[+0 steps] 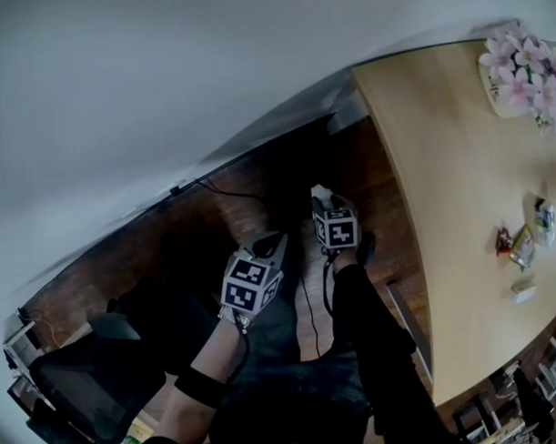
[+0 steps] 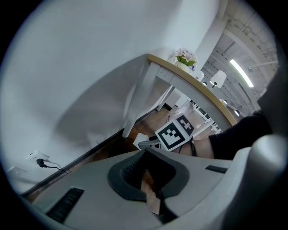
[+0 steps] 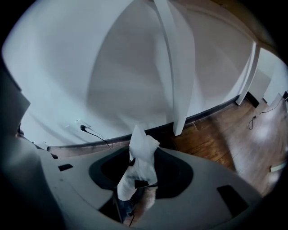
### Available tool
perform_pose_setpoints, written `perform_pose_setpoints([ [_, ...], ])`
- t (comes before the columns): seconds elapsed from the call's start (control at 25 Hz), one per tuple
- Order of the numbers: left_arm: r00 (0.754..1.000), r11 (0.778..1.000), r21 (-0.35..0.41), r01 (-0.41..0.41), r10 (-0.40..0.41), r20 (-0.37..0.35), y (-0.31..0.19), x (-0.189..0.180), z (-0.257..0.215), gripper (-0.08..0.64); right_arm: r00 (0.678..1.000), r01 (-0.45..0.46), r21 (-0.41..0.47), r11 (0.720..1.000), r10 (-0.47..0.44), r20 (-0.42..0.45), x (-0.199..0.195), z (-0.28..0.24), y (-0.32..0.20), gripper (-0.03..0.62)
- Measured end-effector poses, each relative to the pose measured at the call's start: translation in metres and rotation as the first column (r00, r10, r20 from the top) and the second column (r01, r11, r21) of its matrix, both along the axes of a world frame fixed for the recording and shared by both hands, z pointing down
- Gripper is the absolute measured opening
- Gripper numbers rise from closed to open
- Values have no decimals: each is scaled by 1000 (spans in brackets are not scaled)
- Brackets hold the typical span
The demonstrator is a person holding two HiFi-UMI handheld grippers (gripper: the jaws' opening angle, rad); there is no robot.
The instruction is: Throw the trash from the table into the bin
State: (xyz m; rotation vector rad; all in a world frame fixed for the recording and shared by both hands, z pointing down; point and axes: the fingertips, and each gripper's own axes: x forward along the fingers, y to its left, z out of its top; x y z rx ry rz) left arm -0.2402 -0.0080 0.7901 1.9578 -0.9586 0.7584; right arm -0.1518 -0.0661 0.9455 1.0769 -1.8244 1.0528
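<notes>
Your right claw is pinched partway closed on a crumpled white paper. The paper's long axis runs out along the jaws, and its loose end sticks up past the tips. That piece is off the bench and hangs low over the wooden floor, close to the wall and near the white bench leg.

The drop depends on where the bin sits under that claw, and no view shows a bin plainly. The dark shapes on the floor below your left arm could be it, but I can't tell.

Your left claw is just beside the right one, its jaws a narrow slit apart, and I can see nothing between them.

More wrappers lie on the bench, well apart from both claws. Your right hand is the nearer one.
</notes>
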Motion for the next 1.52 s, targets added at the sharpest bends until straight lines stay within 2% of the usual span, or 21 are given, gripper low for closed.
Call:
perform_pose_setpoints([
  [0.16, 1000, 1000, -8, -4, 4, 6, 1, -2, 5, 3, 1000, 3, -13, 1000, -3, 6, -8, 23, -2, 188],
  [0.2, 1000, 1000, -11, -5, 5, 8, 2, -2, 5, 3, 1000, 2, -18, 1000, -2, 8, -9, 28, -2, 213],
  [0.28, 1000, 1000, -13, -4, 4, 10, 3, -3, 6, 3, 1000, -1, -26, 1000, 1, 21, -13, 32, -2, 328],
  [0.32, 1000, 1000, -15, -4, 5, 10, 4, -3, 8, 3, 1000, -2, -27, 1000, 2, 25, -14, 33, -2, 337],
  [0.6, 1000, 1000, -25, -8, 9, 20, 8, -4, 7, 3, 1000, -15, -25, 1000, 16, 27, -13, 19, -3, 337],
  [0.8, 1000, 999, -28, -17, 17, 15, 9, -2, -7, 3, 998, -17, -26, 1000, 18, 59, -14, -11, -2, 337],
  [0.92, 1000, 999, -33, -30, 30, -7, 7, 0, -26, 3, 994, -11, 4, 1000, 11, 106, -15, -48, 2, 337],
  [1.04, 998, 998, -21, -63, 63, -19, 3, 2, -55, 3, 986, 4, 49, 999, -12, 165, -18, -109, 9, 337],
  [1.2, 990, 990, 37, -138, 139, -30, -8, 11, -107, 3, 973, 21, 126, 992, -49, 226, -17, -203, 18, 337],
  [1.36, 967, 961, 112, -254, 255, 11, -9, 31, -159, 0, 968, -12, 215, 977, -43, 248, 4, -290, 29, 337],
  [1.52, 936, 929, 128, -346, 352, -22, -6, 66, -204, 3, 970, -93, 265, 960, 27, 242, 46, -355, 48, 337],
])
